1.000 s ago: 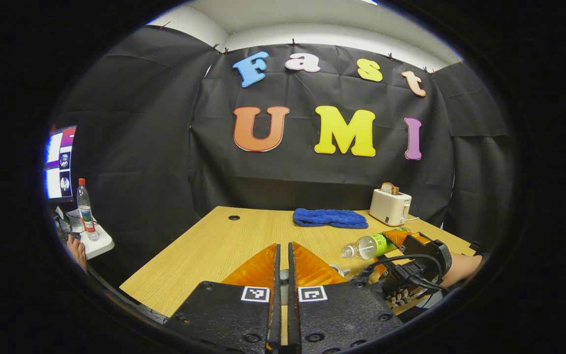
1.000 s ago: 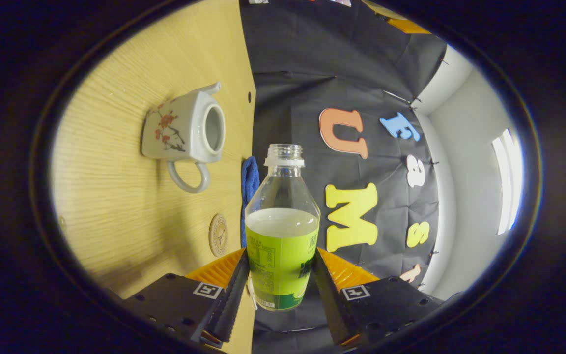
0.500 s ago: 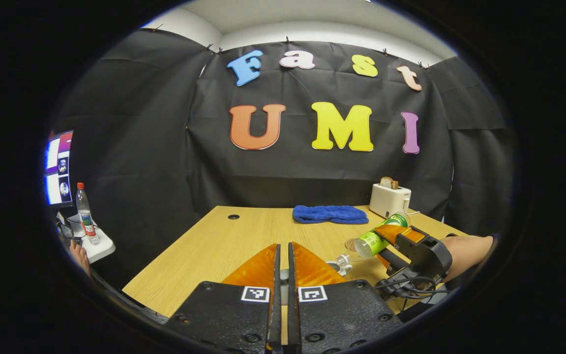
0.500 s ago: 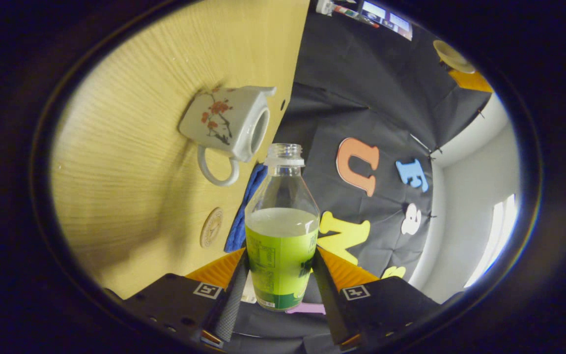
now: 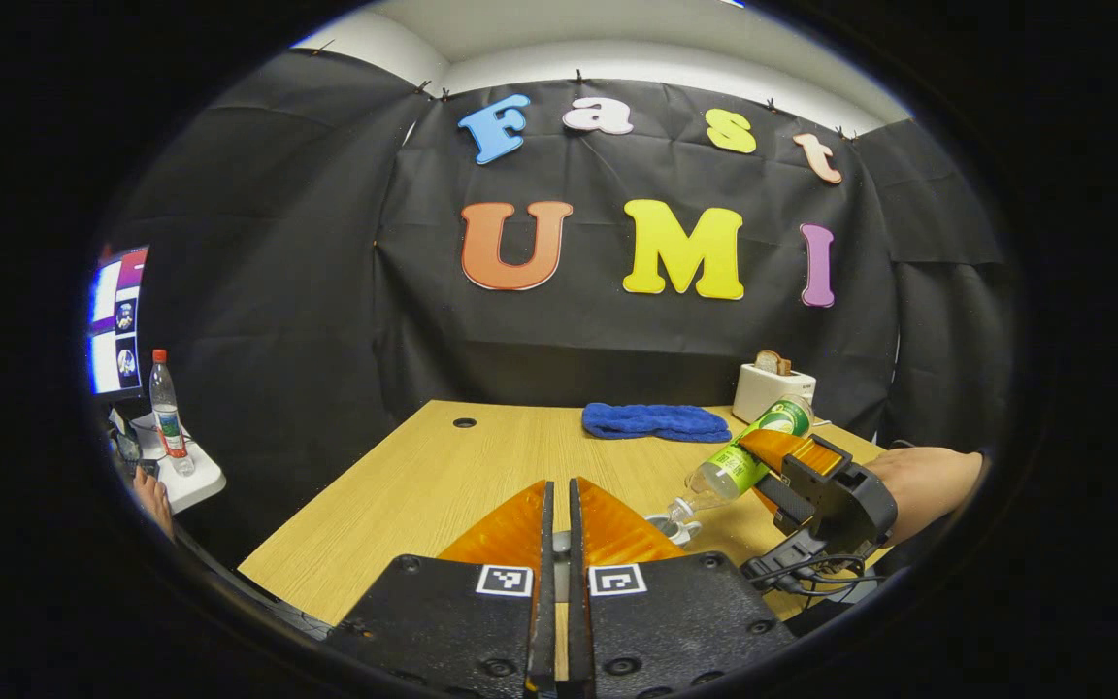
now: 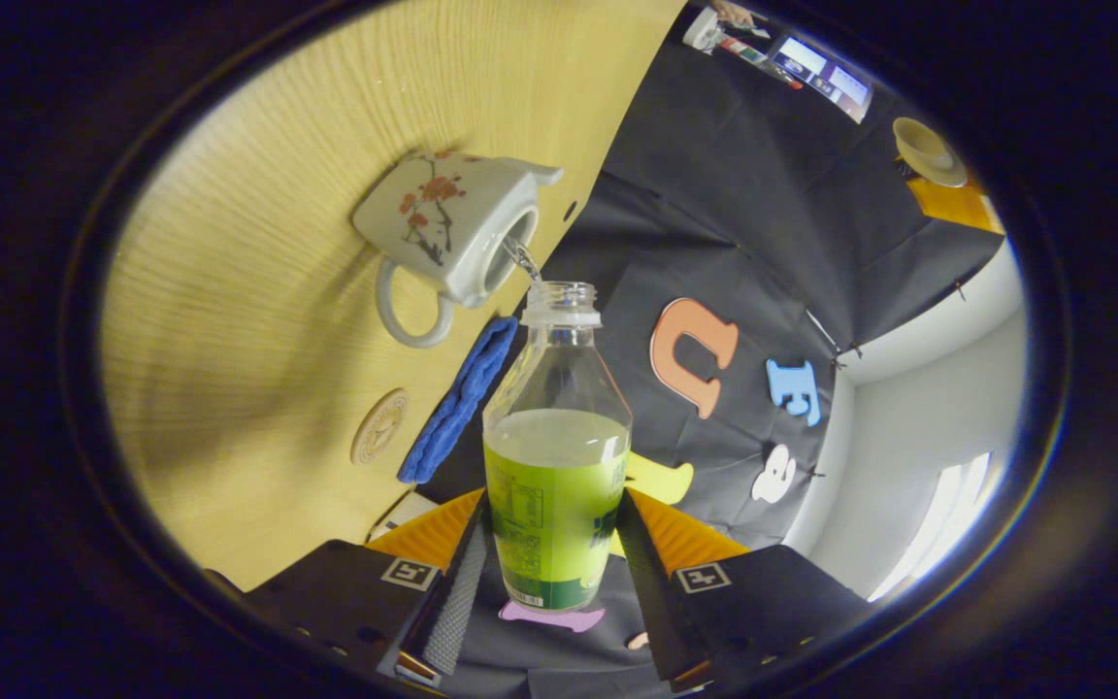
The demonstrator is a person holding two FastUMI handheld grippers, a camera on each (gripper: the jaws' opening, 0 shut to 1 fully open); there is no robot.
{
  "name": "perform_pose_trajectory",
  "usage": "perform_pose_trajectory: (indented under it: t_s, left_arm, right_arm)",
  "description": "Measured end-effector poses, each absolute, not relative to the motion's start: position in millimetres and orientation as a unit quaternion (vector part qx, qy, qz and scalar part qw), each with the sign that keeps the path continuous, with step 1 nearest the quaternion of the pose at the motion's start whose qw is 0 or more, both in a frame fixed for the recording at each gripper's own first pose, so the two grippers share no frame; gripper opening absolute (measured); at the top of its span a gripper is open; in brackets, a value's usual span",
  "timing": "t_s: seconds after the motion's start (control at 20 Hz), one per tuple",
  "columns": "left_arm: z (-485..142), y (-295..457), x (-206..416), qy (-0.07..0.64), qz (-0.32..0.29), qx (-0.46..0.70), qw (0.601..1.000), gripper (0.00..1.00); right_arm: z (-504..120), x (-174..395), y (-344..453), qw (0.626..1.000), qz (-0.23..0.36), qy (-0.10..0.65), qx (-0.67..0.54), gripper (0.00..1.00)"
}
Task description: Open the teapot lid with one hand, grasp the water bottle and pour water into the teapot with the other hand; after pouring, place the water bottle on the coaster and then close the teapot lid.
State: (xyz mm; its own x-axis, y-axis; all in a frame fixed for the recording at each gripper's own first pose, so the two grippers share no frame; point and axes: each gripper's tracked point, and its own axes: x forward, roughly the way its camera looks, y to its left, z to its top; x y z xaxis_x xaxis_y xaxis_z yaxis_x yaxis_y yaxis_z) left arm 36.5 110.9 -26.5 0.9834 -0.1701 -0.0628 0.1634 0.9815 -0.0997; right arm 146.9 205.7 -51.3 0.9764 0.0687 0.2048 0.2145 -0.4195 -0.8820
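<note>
Over the desk's right side my right gripper (image 6: 551,544) clamps the water bottle (image 6: 557,456), pouring into the teapot (image 6: 447,228); coaster (image 6: 379,426) next, left gripper (image 5: 559,529) pinched closed, can't tell on what.

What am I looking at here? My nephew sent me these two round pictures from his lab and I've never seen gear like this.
There is no robot here: a person holds a two-finger gripper in each hand, and a fisheye camera rides on each one.

The left gripper view looks across a wooden table. The left gripper is at the bottom, fingers nearly together; what it pinches is hard to make out. Farther off is the right gripper, tipping a water bottle downward.

The right gripper view is tilted because that hand is turned. Its fingers clamp the green-labelled bottle, and water runs from its mouth into the open teapot.

Also on the table: a round coaster, a blue cloth and a toaster.
</note>
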Motion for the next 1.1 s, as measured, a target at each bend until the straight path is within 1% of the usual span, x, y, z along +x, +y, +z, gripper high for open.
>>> perform_pose_trajectory:
  t_s: [0.05, 0.15, 0.3, 0.4, 0.45, 0.5, 0.55, 0.8, 1.1]
  left_arm:
    - [-27.0, 110.9, 36.3, 0.036, -0.084, -0.048, 0.995, 0.07]
    - [-26.8, 111.0, 36.5, 0.036, -0.085, -0.049, 0.995, 0.07]
    - [-27.8, 111.6, 36.6, 0.036, -0.086, -0.047, 0.995, 0.07]
    - [-26.7, 111.9, 35.0, 0.036, -0.087, -0.045, 0.995, 0.07]
    - [-26.3, 111.4, 34.5, 0.036, -0.087, -0.044, 0.995, 0.07]
    - [-27.4, 112.3, 35.5, 0.037, -0.086, -0.044, 0.995, 0.07]
    - [-27.6, 112.6, 35.8, 0.036, -0.086, -0.044, 0.995, 0.07]
    - [-27.9, 114.6, 35.4, 0.037, -0.085, -0.045, 0.995, 0.07]
    - [-29.4, 114.5, 35.4, 0.04, -0.086, -0.044, 0.995, 0.07]
  right_arm:
    - [-49.5, 146.9, 206.9, 0.527, -0.069, -0.086, -0.842, 0.73]
    - [-44.6, 147.4, 208.1, 0.516, -0.074, -0.092, -0.849, 0.76]
    - [-34.0, 146.3, 214.7, 0.49, -0.081, -0.107, -0.861, 0.76]
    - [-27.2, 146.9, 216.4, 0.478, -0.085, -0.116, -0.867, 0.73]
    - [-23.3, 146.3, 217.5, 0.471, -0.089, -0.121, -0.869, 0.76]
    - [-19.0, 145.1, 220.2, 0.465, -0.092, -0.126, -0.872, 0.73]
    - [-14.5, 145.0, 222.1, 0.459, -0.097, -0.13, -0.873, 0.73]
    - [-0.4, 142.3, 227.3, 0.436, -0.106, -0.146, -0.882, 0.73]
    - [9.4, 141.0, 230.7, 0.419, -0.113, -0.158, -0.887, 0.73]
